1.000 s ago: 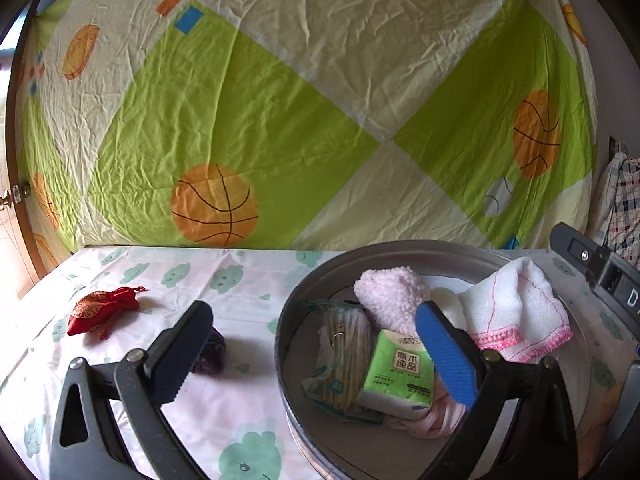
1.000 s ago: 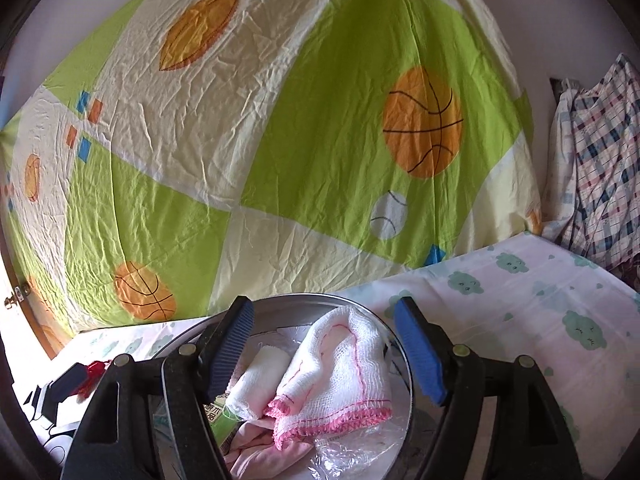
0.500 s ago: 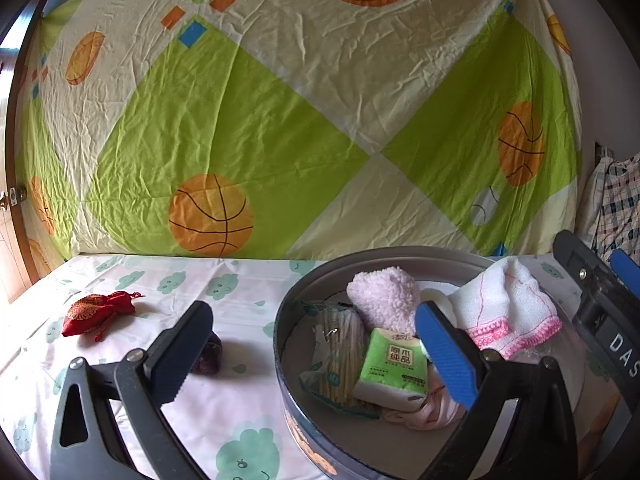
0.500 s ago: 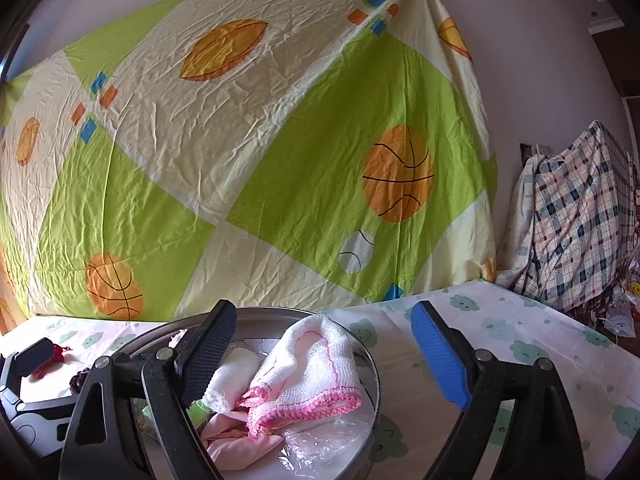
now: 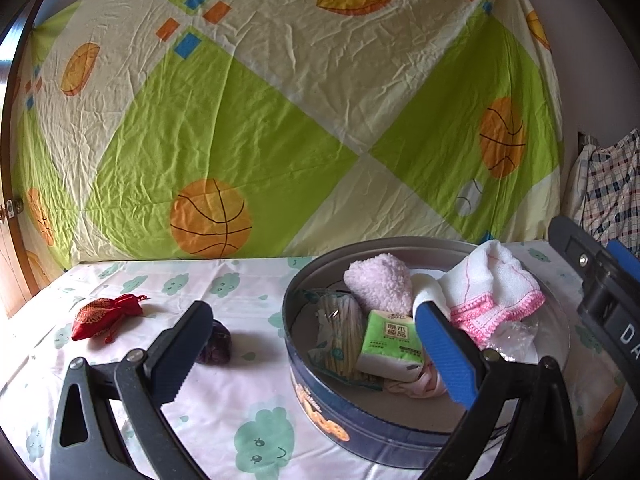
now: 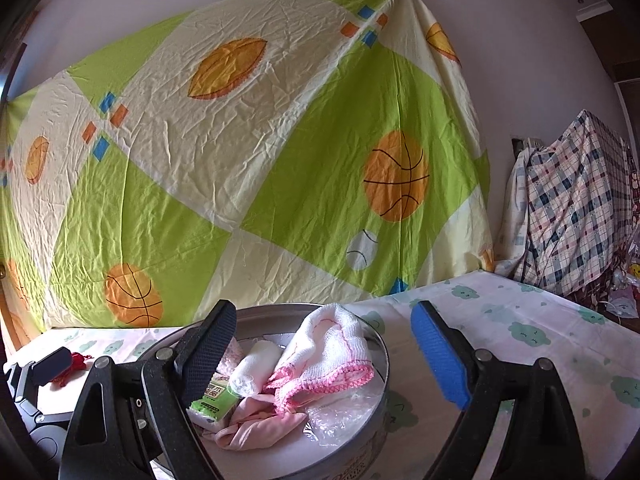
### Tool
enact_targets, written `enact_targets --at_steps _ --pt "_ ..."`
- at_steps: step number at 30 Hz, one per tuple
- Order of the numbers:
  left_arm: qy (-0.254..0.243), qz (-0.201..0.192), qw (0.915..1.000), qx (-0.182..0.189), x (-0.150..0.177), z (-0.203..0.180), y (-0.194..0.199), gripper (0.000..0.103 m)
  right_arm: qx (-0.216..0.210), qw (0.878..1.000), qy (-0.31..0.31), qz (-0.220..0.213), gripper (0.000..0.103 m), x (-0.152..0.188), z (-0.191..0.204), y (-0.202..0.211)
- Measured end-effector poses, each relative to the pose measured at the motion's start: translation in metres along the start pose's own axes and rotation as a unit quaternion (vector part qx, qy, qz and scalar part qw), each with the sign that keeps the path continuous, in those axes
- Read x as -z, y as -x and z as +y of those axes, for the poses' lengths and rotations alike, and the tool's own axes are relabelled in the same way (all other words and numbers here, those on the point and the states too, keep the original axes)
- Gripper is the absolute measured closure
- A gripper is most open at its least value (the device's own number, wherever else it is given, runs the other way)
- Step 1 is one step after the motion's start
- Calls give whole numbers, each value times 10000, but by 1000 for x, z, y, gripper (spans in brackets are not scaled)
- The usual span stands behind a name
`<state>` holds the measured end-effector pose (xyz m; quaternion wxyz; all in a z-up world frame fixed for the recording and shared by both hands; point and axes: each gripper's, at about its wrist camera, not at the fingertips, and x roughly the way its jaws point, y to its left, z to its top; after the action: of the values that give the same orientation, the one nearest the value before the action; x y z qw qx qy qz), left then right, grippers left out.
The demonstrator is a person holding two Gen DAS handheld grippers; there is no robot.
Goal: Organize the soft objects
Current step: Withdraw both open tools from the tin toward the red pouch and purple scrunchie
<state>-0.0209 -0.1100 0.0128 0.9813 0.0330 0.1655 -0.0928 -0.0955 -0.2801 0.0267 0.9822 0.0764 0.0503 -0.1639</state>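
Observation:
A round blue tin (image 5: 360,432) on the cloud-print sheet holds a white towel with pink trim (image 5: 496,284), a fluffy pink sock (image 5: 380,280), a green tissue pack (image 5: 390,340), a cream bundle (image 5: 340,328) and a pink cloth (image 5: 416,386). A red pouch (image 5: 106,314) and a dark purple pouch (image 5: 216,344) lie on the sheet left of the tin. My left gripper (image 5: 312,352) is open and empty over the tin's left rim. My right gripper (image 6: 324,356) is open and empty, above the towel (image 6: 332,352) in the tin (image 6: 360,444).
A green and cream sheet with basketballs (image 5: 280,120) hangs behind the bed. A plaid-covered pile (image 6: 576,208) stands at the right. The right gripper's body (image 5: 600,288) shows at the left view's right edge. The sheet (image 6: 540,344) runs on right of the tin.
Both grippers have risen and drawn back from the tin, staying open. The towel lies in the tin, unmoved.

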Motion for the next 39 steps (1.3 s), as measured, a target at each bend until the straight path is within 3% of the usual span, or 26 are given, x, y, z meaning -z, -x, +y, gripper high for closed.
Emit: enact_targets --at_steps 8,27,39 --pt "61 106 9998 -186 4 27 5 1 -118 9988 18 -467 12 0 14 28" --pt "276 278 9990 -218 12 78 12 1 -546 9984 128 -93 12 12 65 37" --pt "518 565 9956 -533 19 137 6 0 -924 9940 490 322 11 26 124 33"
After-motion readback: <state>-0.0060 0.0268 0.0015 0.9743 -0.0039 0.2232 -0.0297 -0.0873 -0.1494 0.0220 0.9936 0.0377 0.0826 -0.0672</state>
